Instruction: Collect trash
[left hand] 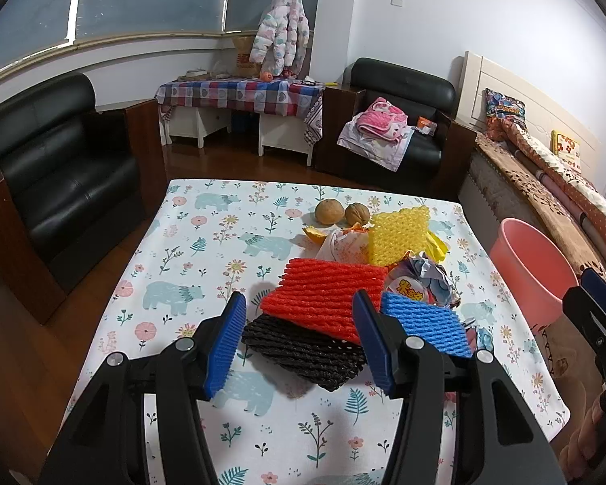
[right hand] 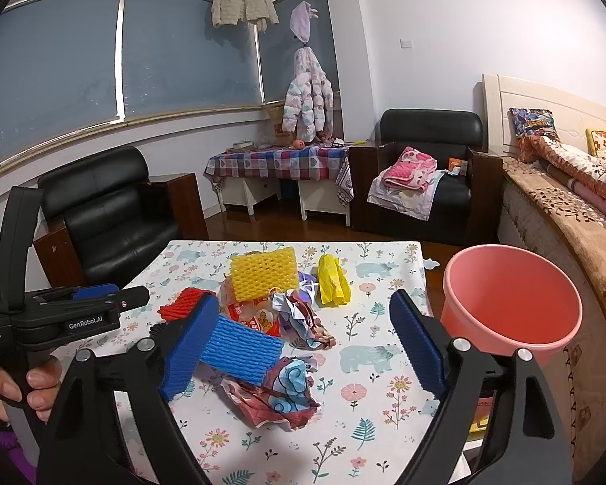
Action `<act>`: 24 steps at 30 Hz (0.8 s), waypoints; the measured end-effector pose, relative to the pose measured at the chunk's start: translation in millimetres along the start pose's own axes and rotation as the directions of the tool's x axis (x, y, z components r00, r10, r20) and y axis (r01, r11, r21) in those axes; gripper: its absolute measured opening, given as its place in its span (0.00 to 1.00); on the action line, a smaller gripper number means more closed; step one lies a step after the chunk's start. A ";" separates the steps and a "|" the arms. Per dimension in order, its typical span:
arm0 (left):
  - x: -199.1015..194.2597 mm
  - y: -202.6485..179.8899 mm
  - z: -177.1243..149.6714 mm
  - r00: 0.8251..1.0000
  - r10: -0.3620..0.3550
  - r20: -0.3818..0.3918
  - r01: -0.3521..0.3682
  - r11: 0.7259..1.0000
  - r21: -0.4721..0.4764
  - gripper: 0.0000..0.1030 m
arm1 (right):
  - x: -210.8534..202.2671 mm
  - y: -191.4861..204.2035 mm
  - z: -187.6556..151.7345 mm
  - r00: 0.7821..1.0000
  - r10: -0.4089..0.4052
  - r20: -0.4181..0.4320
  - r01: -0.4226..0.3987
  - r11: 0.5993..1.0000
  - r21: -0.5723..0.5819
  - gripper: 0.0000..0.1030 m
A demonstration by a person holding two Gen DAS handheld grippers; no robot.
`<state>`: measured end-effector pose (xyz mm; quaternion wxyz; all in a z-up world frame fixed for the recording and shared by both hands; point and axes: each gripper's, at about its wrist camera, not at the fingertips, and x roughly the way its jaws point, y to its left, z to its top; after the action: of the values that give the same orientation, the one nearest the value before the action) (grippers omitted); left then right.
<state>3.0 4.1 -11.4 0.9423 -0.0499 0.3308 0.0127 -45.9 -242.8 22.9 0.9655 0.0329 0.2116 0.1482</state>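
Both grippers, left (left hand: 299, 339) and right (right hand: 303, 339), gape empty above the trash; collecting seems unstarted, next grasping the crumpled wrapper (right hand: 278, 394) nearest the pink bucket (right hand: 509, 303).

Even indoor light from overhead, soft shadows under crumpled trash on floral bear-print tablecloth (left hand: 206, 242). Sharp centre, heavy fisheye bending, black vignette corners, bluish cast.

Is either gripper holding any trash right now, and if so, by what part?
Nothing is held. The left gripper and right gripper both stand open above the table, pads clear of the foam nets and wrappers lying on it.
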 end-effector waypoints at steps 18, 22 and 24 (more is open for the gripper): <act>4.7 -6.9 -9.0 1.000 -0.002 -0.003 0.002 1.000 0.001 0.53 | 2.1 -3.8 -3.2 1.000 -0.009 -0.009 0.009 1.000 -0.002 0.84; 4.4 -8.9 -11.0 1.000 -0.014 0.000 0.014 1.000 -0.002 0.53 | 3.6 -5.6 -5.2 1.000 -0.017 -0.016 0.018 1.000 0.004 0.84; 3.8 -9.5 -12.1 1.000 -0.027 0.002 0.027 1.000 -0.006 0.53 | 3.9 -7.6 -5.8 1.000 -0.020 -0.020 0.020 1.000 0.006 0.84</act>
<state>-1.0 -6.5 -22.3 0.9425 -0.0569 0.3292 0.0009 -42.9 -248.8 15.1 0.9647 0.0321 0.2218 0.1381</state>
